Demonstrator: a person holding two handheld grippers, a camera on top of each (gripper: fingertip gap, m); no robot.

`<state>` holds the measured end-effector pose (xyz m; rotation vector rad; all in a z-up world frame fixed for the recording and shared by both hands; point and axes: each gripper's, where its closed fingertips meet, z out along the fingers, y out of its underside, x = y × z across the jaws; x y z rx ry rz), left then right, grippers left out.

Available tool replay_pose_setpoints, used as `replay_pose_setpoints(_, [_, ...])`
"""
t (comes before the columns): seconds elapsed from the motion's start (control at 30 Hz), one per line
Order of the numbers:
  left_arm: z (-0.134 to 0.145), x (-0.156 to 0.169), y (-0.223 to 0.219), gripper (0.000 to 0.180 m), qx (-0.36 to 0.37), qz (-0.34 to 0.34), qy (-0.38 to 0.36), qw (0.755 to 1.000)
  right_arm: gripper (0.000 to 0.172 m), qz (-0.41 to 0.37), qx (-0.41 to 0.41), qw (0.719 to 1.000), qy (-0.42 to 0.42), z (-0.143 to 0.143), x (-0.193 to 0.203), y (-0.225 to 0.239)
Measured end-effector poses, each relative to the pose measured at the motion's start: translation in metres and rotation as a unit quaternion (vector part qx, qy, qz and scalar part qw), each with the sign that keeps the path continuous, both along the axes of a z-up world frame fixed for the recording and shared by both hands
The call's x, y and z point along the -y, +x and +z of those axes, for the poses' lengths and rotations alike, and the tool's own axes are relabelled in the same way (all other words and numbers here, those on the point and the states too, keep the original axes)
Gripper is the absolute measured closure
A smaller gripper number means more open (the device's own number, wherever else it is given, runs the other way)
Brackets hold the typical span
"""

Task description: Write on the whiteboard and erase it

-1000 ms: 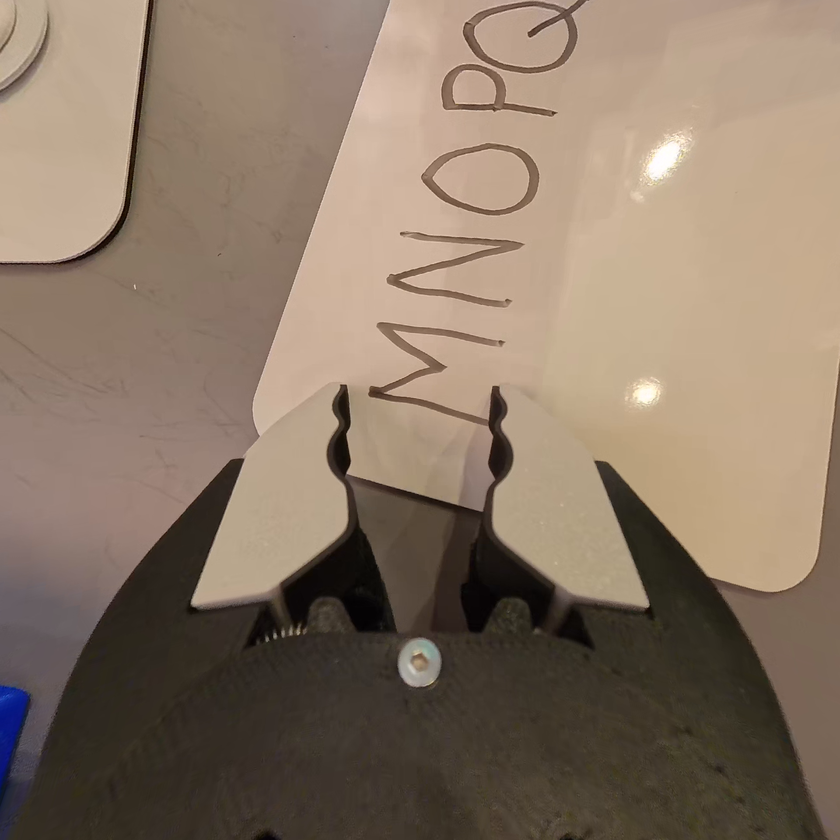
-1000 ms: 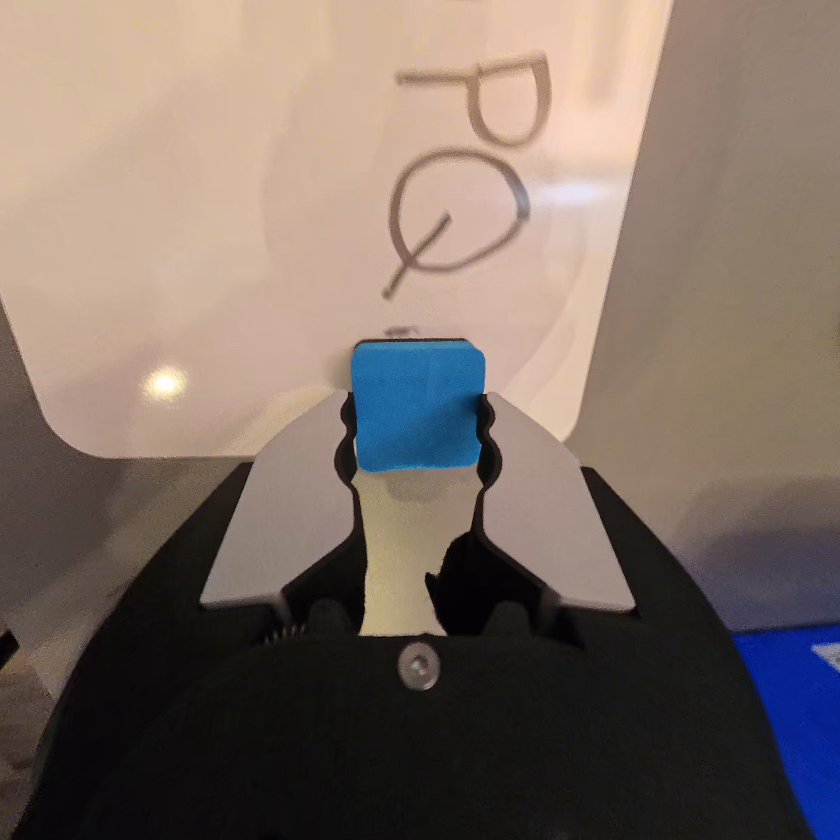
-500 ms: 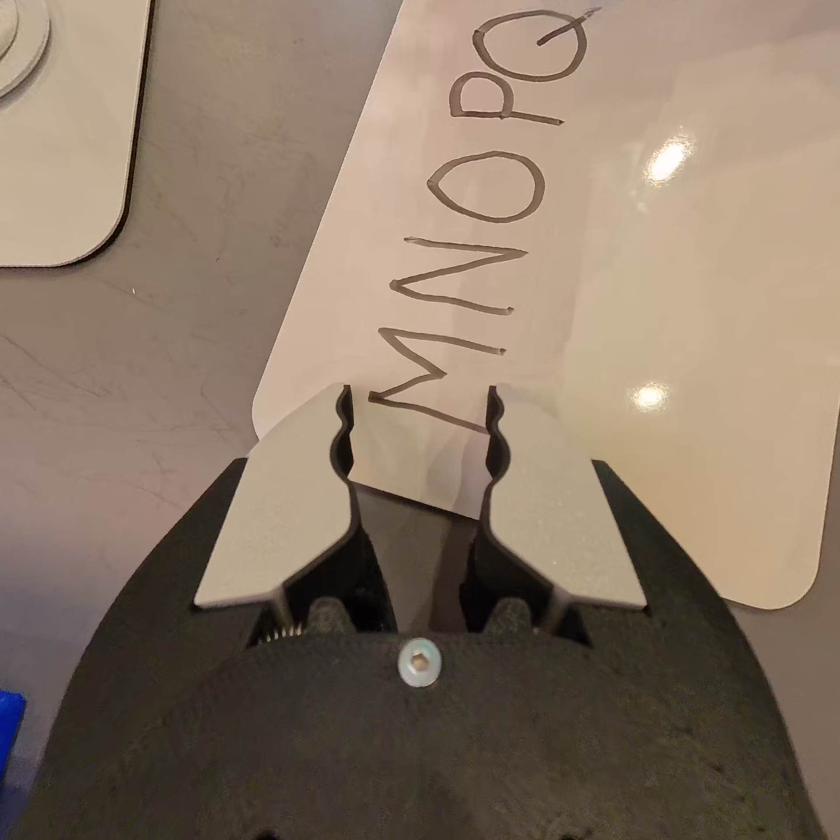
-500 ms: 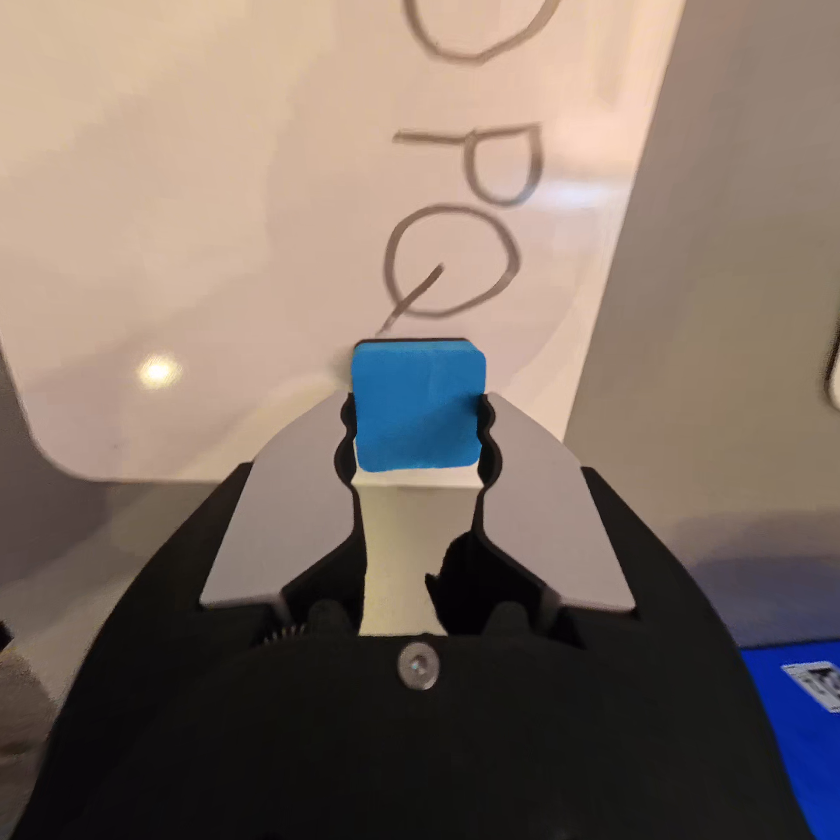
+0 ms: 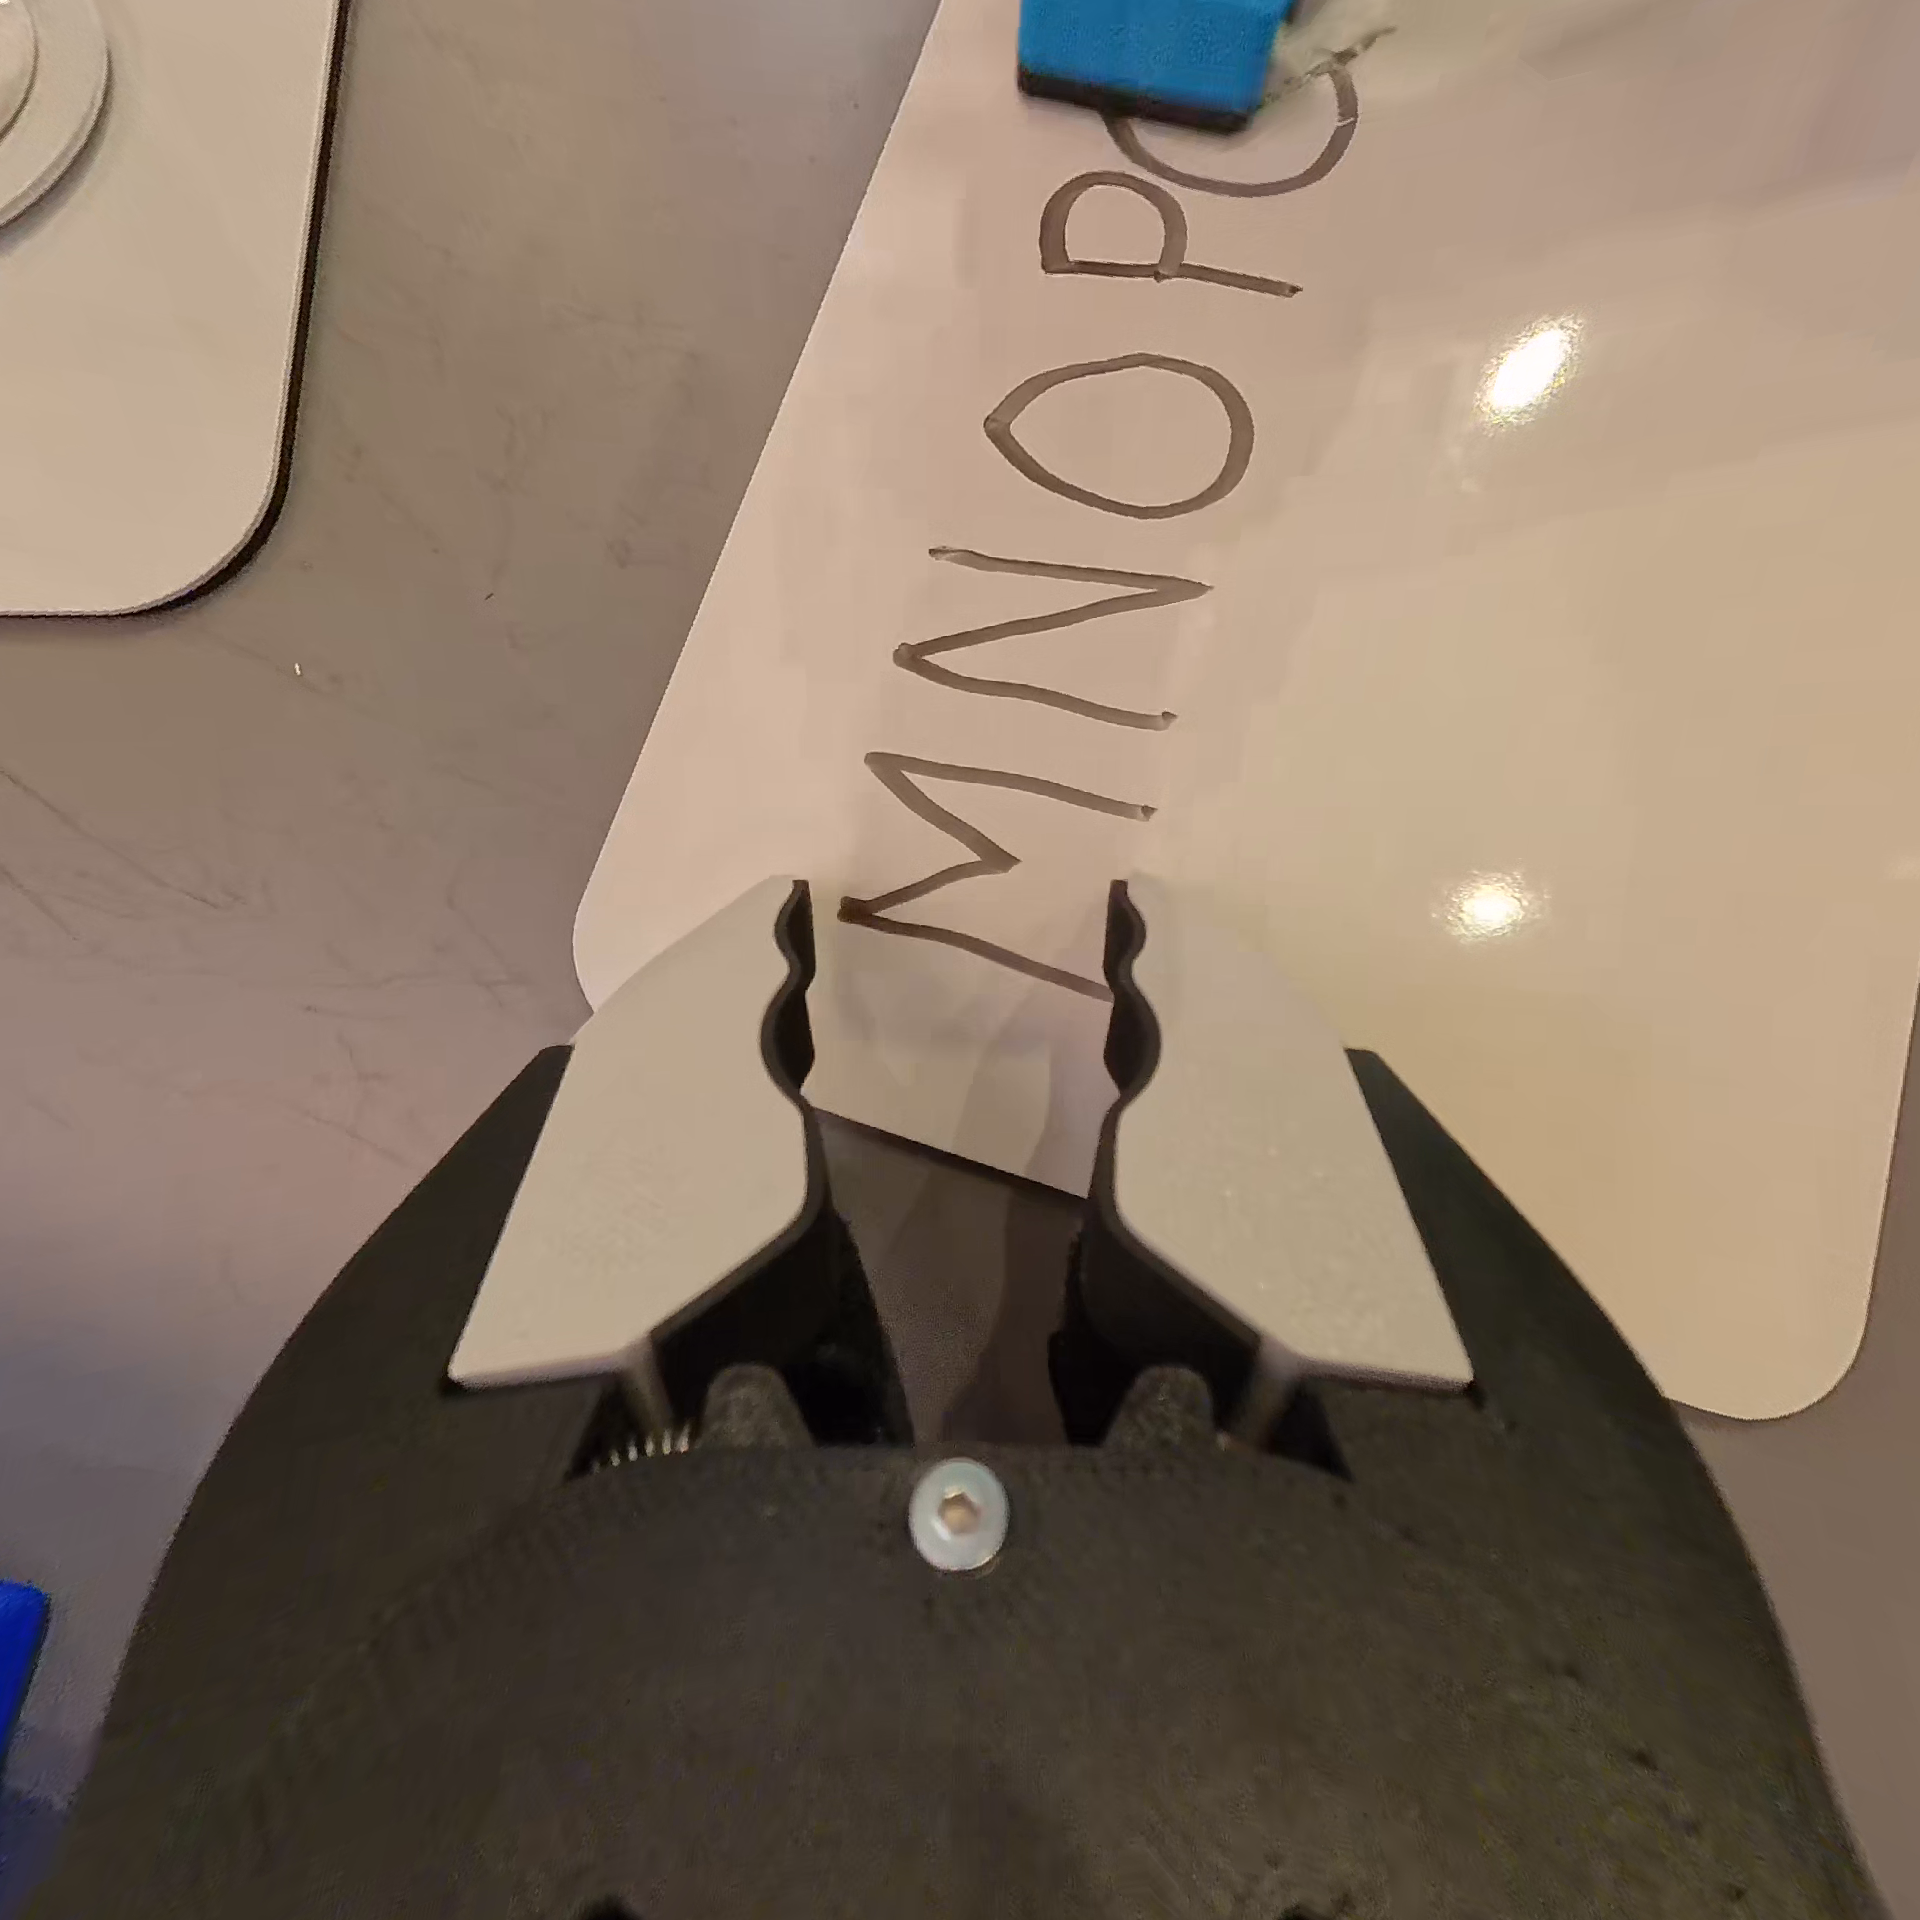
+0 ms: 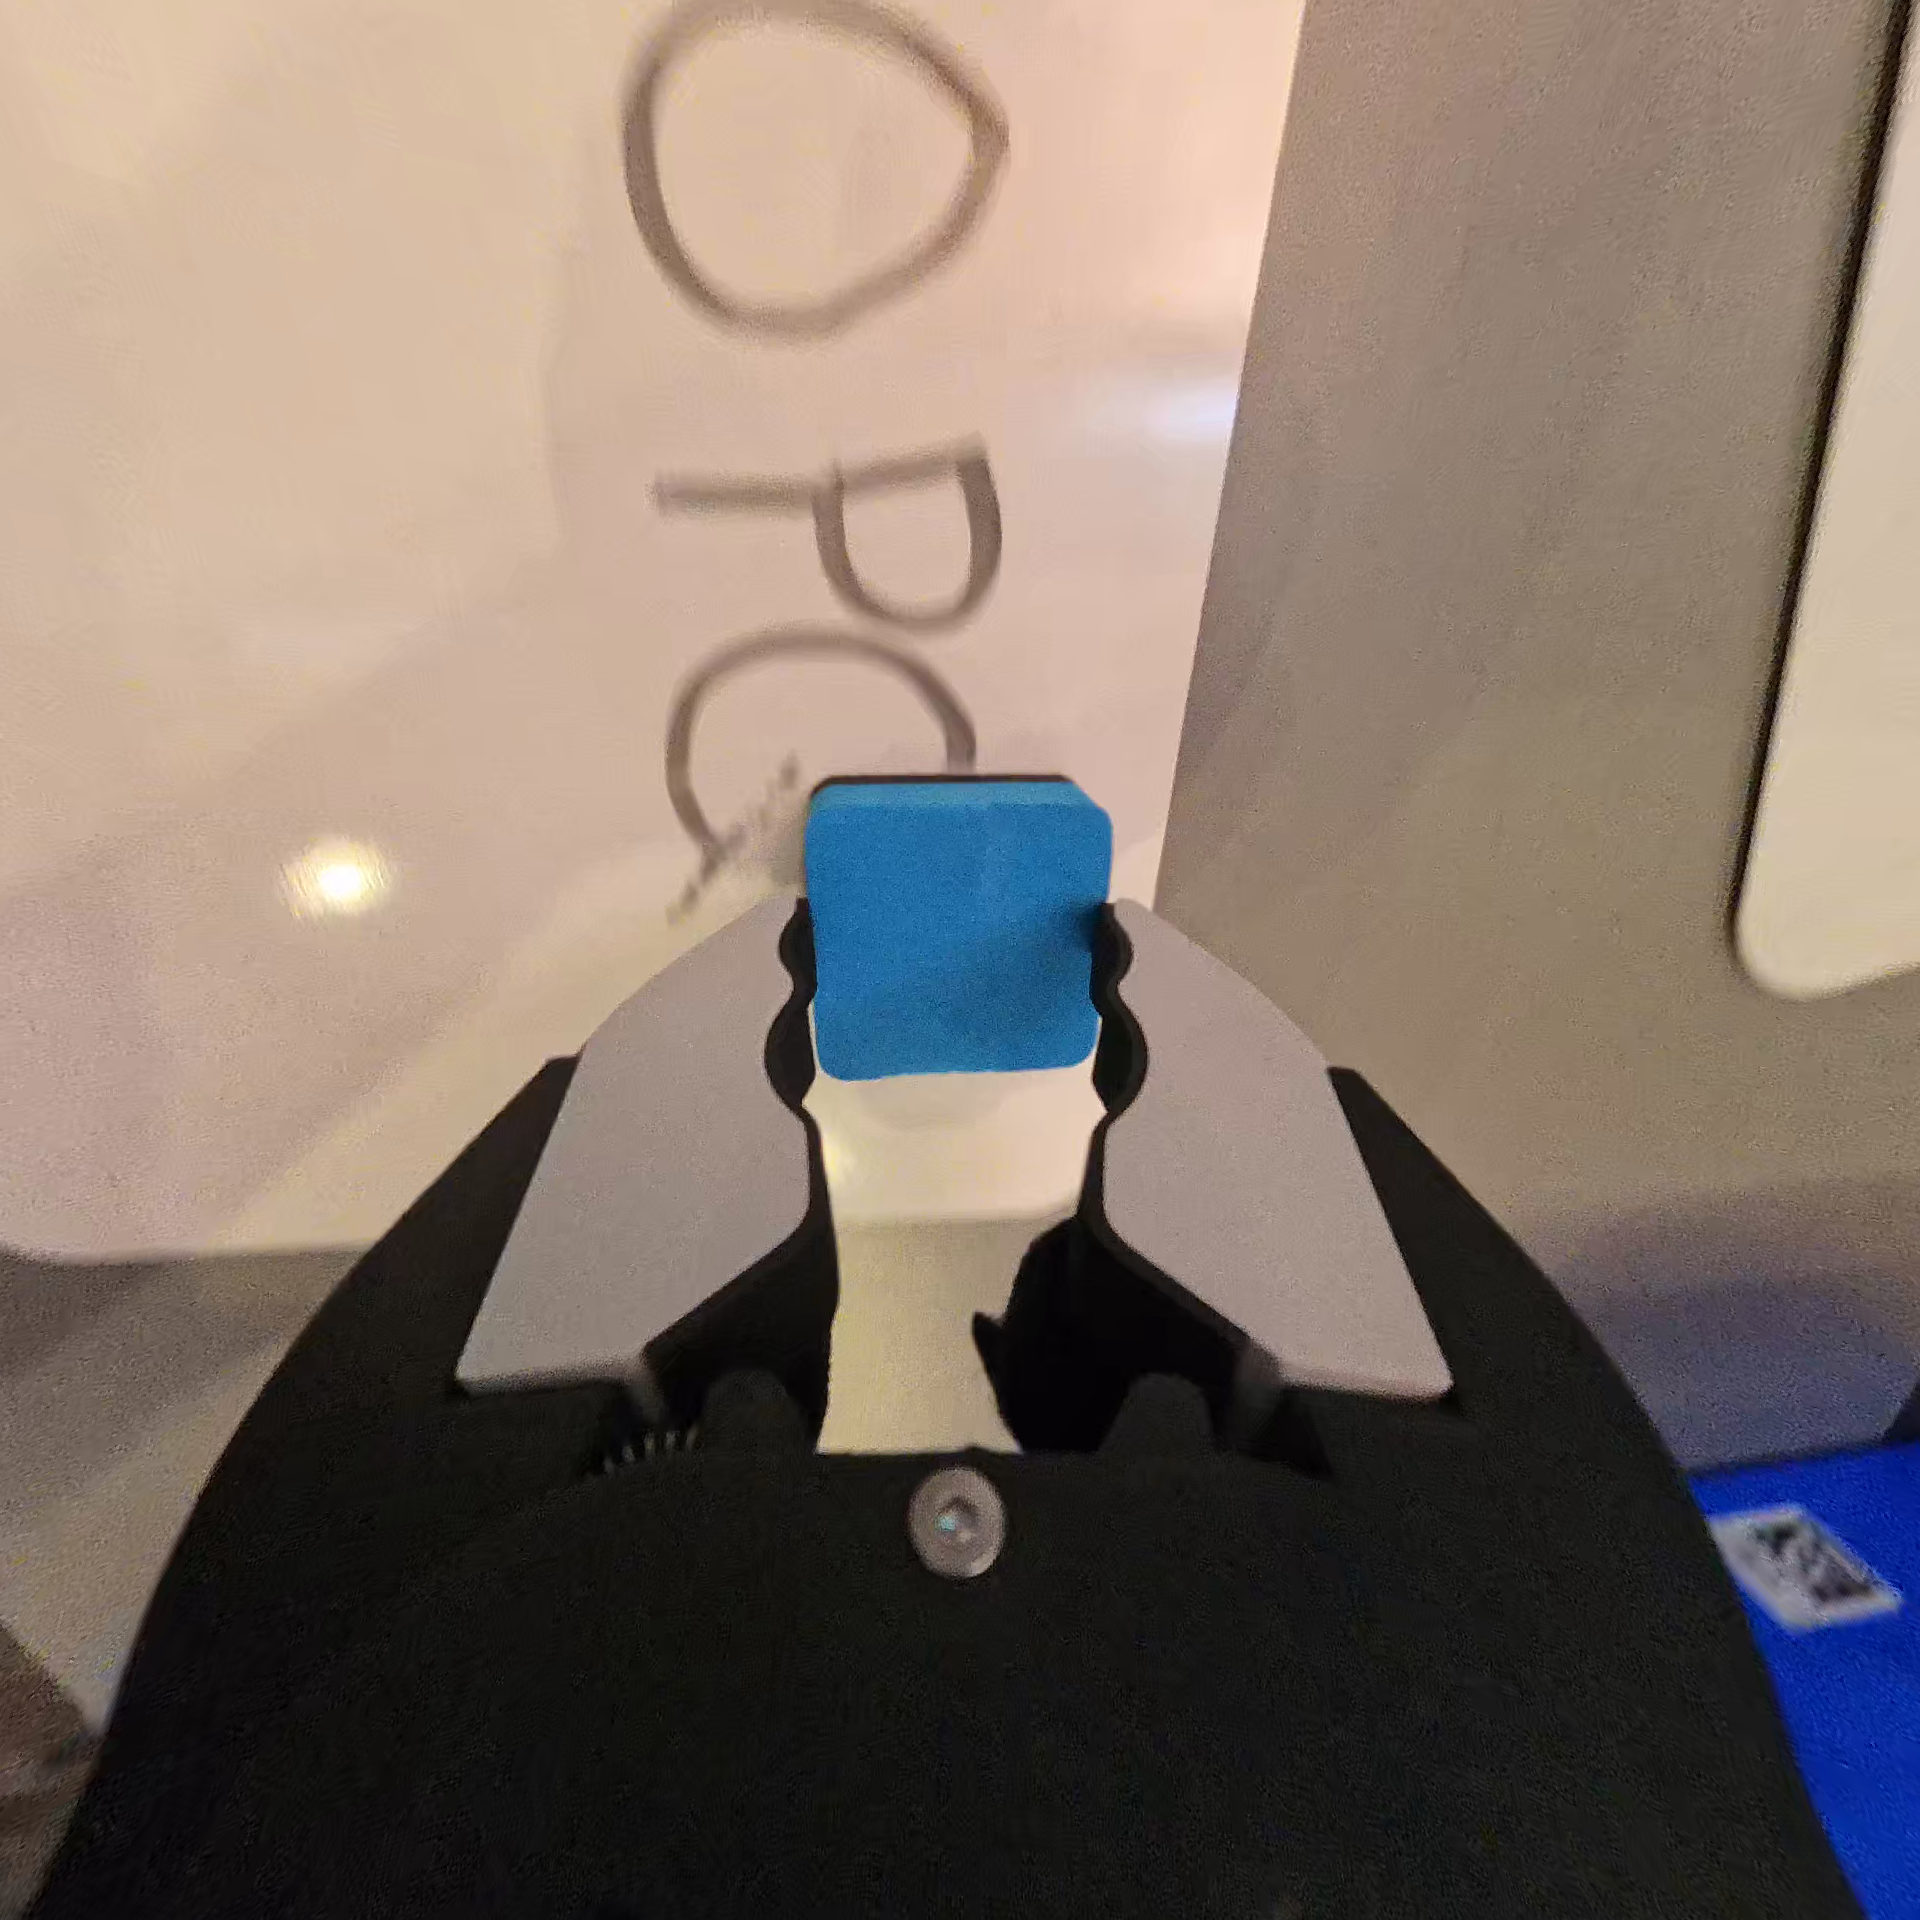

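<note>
While clamped in right gripper (image 6: 954,940), eraser (image 6: 954,930) on whiteboard (image 6: 364,520)

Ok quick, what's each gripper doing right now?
Left gripper: open, holding nothing, over the whiteboard.
Right gripper: closed on the blue eraser.

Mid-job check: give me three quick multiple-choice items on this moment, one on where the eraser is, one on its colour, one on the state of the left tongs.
1. Where is the eraser?
A. On the grey table, off the board
B. On the whiteboard, at the far end of the handwriting
C. Between the left tongs

2. What colour is the eraser's top?
A. Blue
B. Red
C. Yellow

3. How do the left tongs stand?
A. Shut on a marker
B. Shut on the eraser
C. Open, holding nothing, over the board's near edge

Key: 1 B, its dark underside sits on the last written mark; 2 A, blue foam in both views; 3 C, only board surface shows between the fingers.
</note>
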<state>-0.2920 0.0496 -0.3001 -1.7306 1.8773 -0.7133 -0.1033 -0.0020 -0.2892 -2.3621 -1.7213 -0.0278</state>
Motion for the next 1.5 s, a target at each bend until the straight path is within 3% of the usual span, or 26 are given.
replay_pose_setpoints(0.03, [0.0,0.0,0.0,0.126,0.0,0.001,0.0,1.0,0.119,0.015,-0.016,1.0,0.002,0.0,-0.001,-0.017])
replay_pose_setpoints(0.13, [0.0,0.0,0.0,0.126,0.001,0.003,0.001,1.0,0.119,0.06,-0.007,0.998,-0.018,0.0,0.021,-0.024])
replay_pose_setpoints(0.27, [0.0,0.0,0.001,0.128,0.0,0.003,0.0,1.0,0.119,0.002,-0.009,1.0,-0.006,0.0,-0.005,-0.013])
replay_pose_setpoints(0.4, [0.0,0.0,0.001,0.128,0.001,0.004,0.0,1.0,0.119,0.061,-0.012,0.998,-0.016,0.0,0.015,-0.037])
replay_pose_setpoints(0.53, [0.0,0.0,0.001,0.128,0.001,0.002,-0.001,1.0,0.119,0.007,0.005,1.0,-0.01,-0.001,-0.004,-0.016])
replay_pose_setpoints(0.63, [0.0,0.0,0.001,0.128,0.001,0.002,0.0,1.0,0.119,0.061,-0.02,0.998,-0.007,-0.001,0.006,-0.052])
replay_pose_setpoints(0.7, [0.0,0.0,0.001,0.128,0.001,0.002,0.0,1.0,0.119,0.071,-0.008,0.997,-0.019,-0.001,0.018,-0.042])
replay_pose_setpoints(0.8, [0.0,0.0,0.001,0.129,0.001,0.001,-0.002,1.0,0.119,0.02,0.006,1.0,-0.008,-0.001,-0.006,-0.03])
replay_pose_setpoints(0.9, [0.0,0.0,0.001,0.129,0.001,0.0,-0.002,1.0,0.119,0.061,-0.015,0.998,-0.004,-0.001,-0.005,-0.062])
replay_pose_setpoints(0.97, [0.0,0.0,0.001,0.129,0.001,0.0,-0.002,1.0,0.119,0.082,-0.001,0.996,-0.026,-0.001,0.01,-0.051])
replay_pose_setpoints(1.1, [0.0,0.0,0.001,0.129,0.001,-0.002,-0.003,1.0,0.119,0.042,-0.006,0.999,-0.004,-0.001,-0.018,-0.053])
replay_pose_setpoints(1.2, [0.0,0.0,0.001,0.129,0.002,-0.001,-0.003,1.0,0.119,0.094,-0.015,0.995,-0.021,-0.001,0.008,-0.069])
replay_pose_setpoints(1.33, [0.0,0.0,0.001,0.129,0.001,-0.002,-0.003,1.0,0.119,0.03,-0.004,0.999,-0.021,-0.001,0.007,-0.036])
replay_pose_setpoints(1.43, [0.0,0.001,0.001,0.129,0.002,-0.002,-0.003,1.0,0.119,0.058,-0.02,0.998,-0.001,-0.001,0.009,-0.068])
replay_pose_setpoints(1.5, [0.0,0.001,0.001,0.129,0.002,-0.002,-0.002,1.0,0.119,0.063,-0.008,0.998,-0.015,-0.001,0.026,-0.057])
